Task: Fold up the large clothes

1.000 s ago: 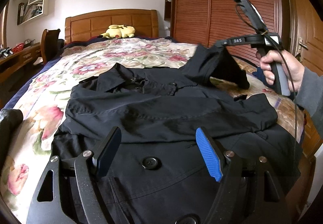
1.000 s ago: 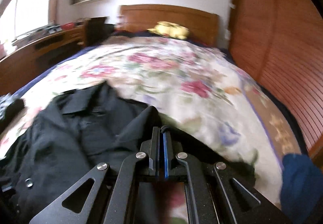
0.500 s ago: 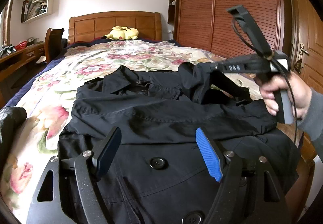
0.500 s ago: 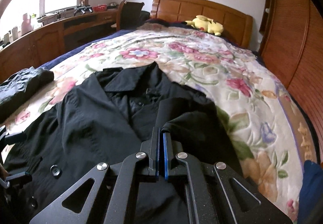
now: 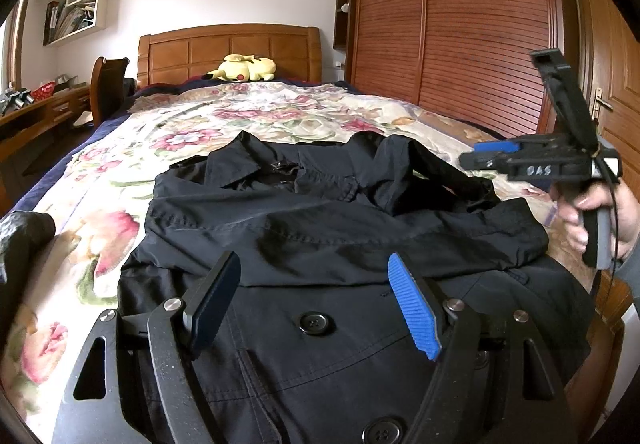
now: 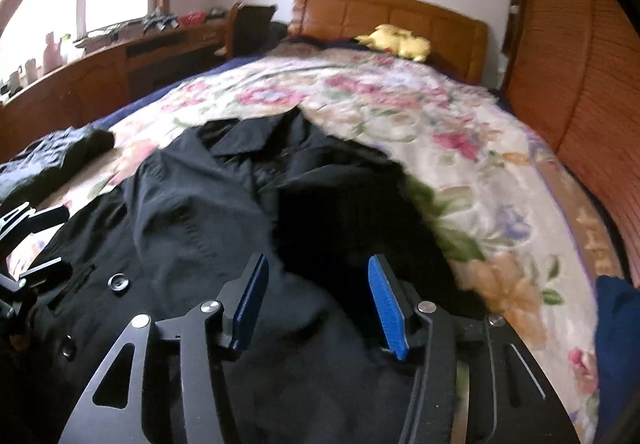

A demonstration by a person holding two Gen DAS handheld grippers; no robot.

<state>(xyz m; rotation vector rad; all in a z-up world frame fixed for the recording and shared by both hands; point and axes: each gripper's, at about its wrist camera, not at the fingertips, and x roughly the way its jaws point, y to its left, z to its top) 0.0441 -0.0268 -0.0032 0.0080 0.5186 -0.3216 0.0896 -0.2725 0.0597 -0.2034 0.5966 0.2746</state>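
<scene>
Matt black cloth coat (image 5: 344,228) with glossy buttons, floral cloth bedspread (image 5: 120,180), polished wooden headboard (image 5: 228,52)

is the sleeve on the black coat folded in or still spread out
Folded in: the black coat's sleeve lies across the chest of the black coat, not out on the floral bedspread.

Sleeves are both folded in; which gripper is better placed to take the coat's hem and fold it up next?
Probably the left gripper: open and low over the black coat lower front. The right gripper, jaws just opened with nothing between them, sits by the folded sleeve.
</scene>
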